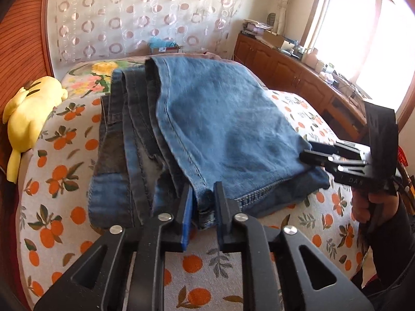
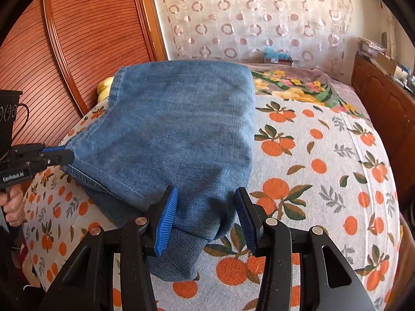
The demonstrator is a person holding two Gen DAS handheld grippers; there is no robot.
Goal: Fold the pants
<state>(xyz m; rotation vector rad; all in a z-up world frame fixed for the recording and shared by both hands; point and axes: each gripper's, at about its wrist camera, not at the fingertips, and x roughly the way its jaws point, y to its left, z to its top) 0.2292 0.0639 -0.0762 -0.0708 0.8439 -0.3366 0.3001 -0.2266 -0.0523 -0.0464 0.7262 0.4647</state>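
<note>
Blue denim pants point(image 1: 215, 127) lie folded in layers on the bed; they also fill the middle of the right wrist view point(image 2: 181, 134). My left gripper point(image 1: 203, 202) is closed on the hem corner of the top layer; it shows at the left of the right wrist view point(image 2: 61, 155). My right gripper point(image 2: 207, 217) stands open with its blue pads either side of the near fold of the pants, not squeezing it. It shows at the right of the left wrist view point(image 1: 307, 153), at the fold's edge.
The bed has an orange-print cover point(image 2: 324, 168) and a floral blanket point(image 2: 298, 88) at the far end. A yellow plush toy point(image 1: 28, 111) lies by the wooden headboard point(image 2: 85, 39). A wooden cabinet point(image 1: 298, 72) with clutter runs under the window.
</note>
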